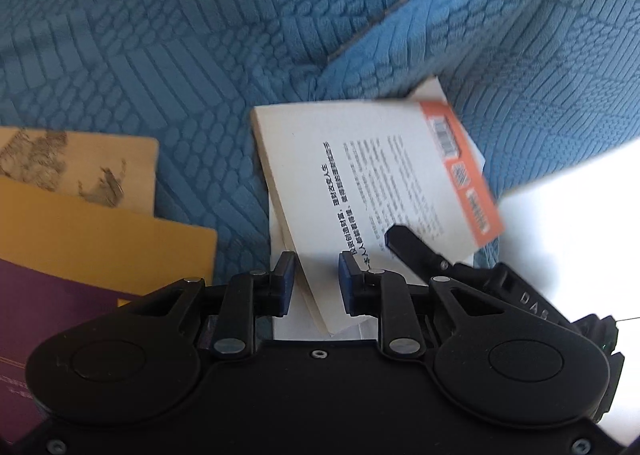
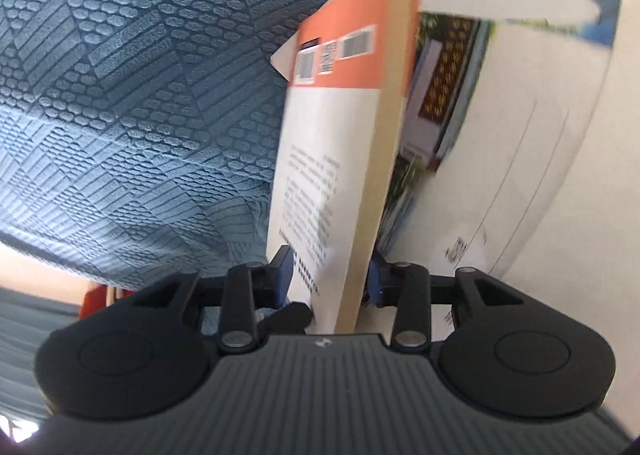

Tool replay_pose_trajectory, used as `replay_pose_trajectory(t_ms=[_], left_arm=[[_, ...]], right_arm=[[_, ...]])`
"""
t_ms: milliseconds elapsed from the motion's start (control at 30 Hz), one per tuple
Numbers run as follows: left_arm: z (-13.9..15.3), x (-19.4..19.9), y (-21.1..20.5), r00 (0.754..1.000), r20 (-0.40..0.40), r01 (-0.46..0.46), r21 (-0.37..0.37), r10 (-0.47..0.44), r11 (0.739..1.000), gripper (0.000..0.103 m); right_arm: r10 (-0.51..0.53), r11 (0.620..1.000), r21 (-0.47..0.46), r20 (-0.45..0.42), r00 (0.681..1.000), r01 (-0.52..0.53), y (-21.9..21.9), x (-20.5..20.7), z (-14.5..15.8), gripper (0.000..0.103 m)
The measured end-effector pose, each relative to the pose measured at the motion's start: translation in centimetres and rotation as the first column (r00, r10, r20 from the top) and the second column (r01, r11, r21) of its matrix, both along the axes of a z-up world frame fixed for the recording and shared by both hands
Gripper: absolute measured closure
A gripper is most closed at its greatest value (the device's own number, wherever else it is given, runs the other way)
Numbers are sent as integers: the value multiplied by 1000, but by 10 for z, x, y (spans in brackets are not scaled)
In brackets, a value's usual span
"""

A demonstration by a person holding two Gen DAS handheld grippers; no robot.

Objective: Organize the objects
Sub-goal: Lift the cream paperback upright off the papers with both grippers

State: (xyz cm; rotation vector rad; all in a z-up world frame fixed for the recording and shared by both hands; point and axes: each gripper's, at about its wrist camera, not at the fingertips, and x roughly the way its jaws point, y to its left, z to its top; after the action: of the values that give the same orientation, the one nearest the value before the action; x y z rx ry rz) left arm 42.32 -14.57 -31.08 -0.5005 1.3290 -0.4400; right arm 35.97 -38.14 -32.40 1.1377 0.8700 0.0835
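Note:
A white book with an orange band and barcodes [image 1: 384, 183] [image 2: 320, 143] is tilted up off the blue textured fabric [image 1: 160, 35]. My right gripper [image 2: 330, 279] is shut on its lower end, with one pad on the cover and the other on the far side. In the left wrist view, one of its black fingers [image 1: 404, 243] rests on the cover. My left gripper [image 1: 316, 283] hovers at the book's near corner. Its blue pads stand a little apart, and a gap shows beside the page edge. A white sheet [image 1: 282, 239] lies under the book.
Three books lie fanned at the left: a tan one [image 1: 80, 167], a yellow one [image 1: 100, 247] and a purple one [image 1: 60, 315]. A blue cushion [image 1: 520, 75] rises behind the white book. A large white booklet with a photo [image 2: 500, 135] sits right of the book.

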Motion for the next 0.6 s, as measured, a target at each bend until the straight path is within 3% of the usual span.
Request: replay_pose_trajectory(t_ms=[67, 100, 167, 367, 600], left_arm=[[4, 1, 4, 1000, 3, -14, -14, 14, 1000, 82], [6, 2, 7, 1000, 1, -20, -28, 20, 999, 82], [10, 4, 13, 1000, -16, -23, -60, 22, 998, 78], [29, 12, 33, 997, 12, -79, -133, 82, 988, 52], [1, 20, 36, 977, -189, -154, -302, 99, 941, 50]], right_arm=[[-23, 1000, 20, -6, 1000, 23, 1, -1, -2, 69], [-29, 999, 20, -11, 1000, 30, 2, -1, -2, 77], [-35, 999, 19, 9, 999, 35, 3, -6, 1, 81], [-17, 1000, 22, 111, 994, 15, -1, -12, 24, 83], [-13, 999, 41, 105, 994, 9, -15, -19, 30, 83]])
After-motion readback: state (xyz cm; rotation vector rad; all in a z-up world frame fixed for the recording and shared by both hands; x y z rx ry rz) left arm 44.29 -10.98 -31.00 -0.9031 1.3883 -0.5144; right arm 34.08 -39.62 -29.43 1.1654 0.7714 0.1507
